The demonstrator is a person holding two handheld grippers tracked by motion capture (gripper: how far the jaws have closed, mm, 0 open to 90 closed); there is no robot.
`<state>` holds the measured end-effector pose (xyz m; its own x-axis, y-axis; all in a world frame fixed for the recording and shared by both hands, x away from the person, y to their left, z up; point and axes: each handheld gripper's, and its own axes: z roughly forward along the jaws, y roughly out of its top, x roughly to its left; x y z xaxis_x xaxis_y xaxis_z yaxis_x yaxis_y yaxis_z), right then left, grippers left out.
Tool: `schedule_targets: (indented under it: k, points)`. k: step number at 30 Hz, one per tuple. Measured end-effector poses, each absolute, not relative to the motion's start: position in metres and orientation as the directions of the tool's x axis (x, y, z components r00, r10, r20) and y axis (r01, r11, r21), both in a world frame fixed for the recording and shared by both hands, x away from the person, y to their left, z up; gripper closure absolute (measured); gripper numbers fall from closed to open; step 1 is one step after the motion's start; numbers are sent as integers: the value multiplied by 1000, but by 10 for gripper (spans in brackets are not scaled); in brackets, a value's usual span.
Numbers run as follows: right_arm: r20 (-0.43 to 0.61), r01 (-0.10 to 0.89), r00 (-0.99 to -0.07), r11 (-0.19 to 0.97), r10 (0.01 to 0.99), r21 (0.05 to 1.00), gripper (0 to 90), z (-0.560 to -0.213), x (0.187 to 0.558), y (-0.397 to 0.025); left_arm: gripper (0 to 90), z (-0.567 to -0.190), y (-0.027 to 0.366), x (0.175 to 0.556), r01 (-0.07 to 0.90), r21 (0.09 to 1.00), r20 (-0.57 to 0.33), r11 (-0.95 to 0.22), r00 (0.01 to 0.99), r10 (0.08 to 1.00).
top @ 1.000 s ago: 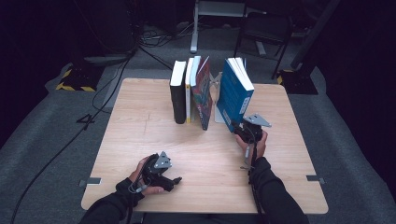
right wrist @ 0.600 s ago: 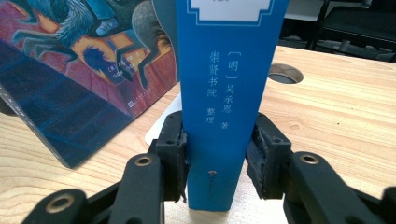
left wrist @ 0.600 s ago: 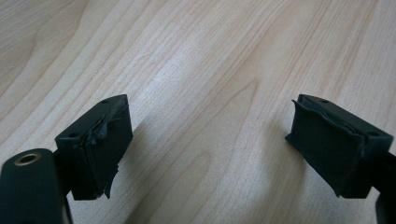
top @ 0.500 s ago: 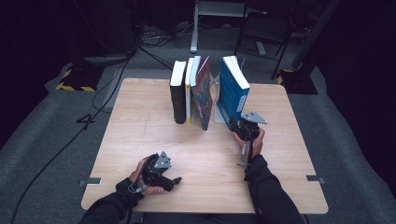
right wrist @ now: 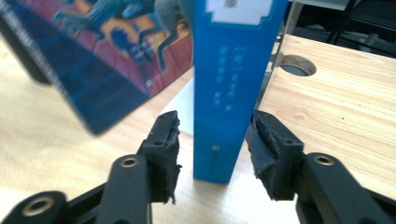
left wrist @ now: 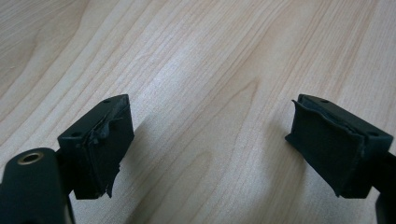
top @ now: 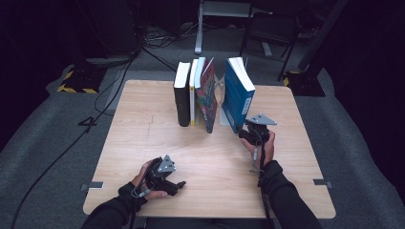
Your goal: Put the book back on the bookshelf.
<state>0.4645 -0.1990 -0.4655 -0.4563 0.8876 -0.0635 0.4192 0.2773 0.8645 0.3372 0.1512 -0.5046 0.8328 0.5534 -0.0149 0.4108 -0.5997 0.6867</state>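
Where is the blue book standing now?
In the high view, the blue book stands upright at the table's far middle, right of the colourful book, between the right claw's open jaws.

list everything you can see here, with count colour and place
table: 1, light wood, centre of the high view
blue book: 1, blue cover, upright at the right of the row, its spine between the right gripper's jaws
colourful book: 1, red and blue cover, leaning, left of the blue book
yellow book: 1, yellow spine, upright, between the black and the colourful one
black book: 1, black, upright at the left end of the row
bookend: 1, pale, between the colourful and blue books
cables: several, black, on the grey floor at the left
left gripper: 1, black, open, low over the table's near edge
right gripper: 1, black, open around the blue book's spine
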Motion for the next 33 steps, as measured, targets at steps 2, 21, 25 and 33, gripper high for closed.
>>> schedule_targets:
  k: [2, 21, 25, 33]
  points:
    - [-82, 415, -480, 309, 873, 856, 491, -463, 461, -201, 137, -505, 151, 337, 411, 687, -15, -599, 833, 554]
    - [-172, 372, -663, 520, 729, 769, 364, -441, 421, -223, 137, -505, 151, 337, 411, 687, -15, -599, 833, 553]
    - [-196, 350, -687, 555, 700, 754, 352, -440, 409, -229, 138, -505, 151, 337, 412, 686, -16, -600, 832, 554]
    - [-216, 339, -718, 603, 662, 722, 341, -444, 393, -238, 138, -505, 151, 337, 412, 686, -15, -599, 832, 554]
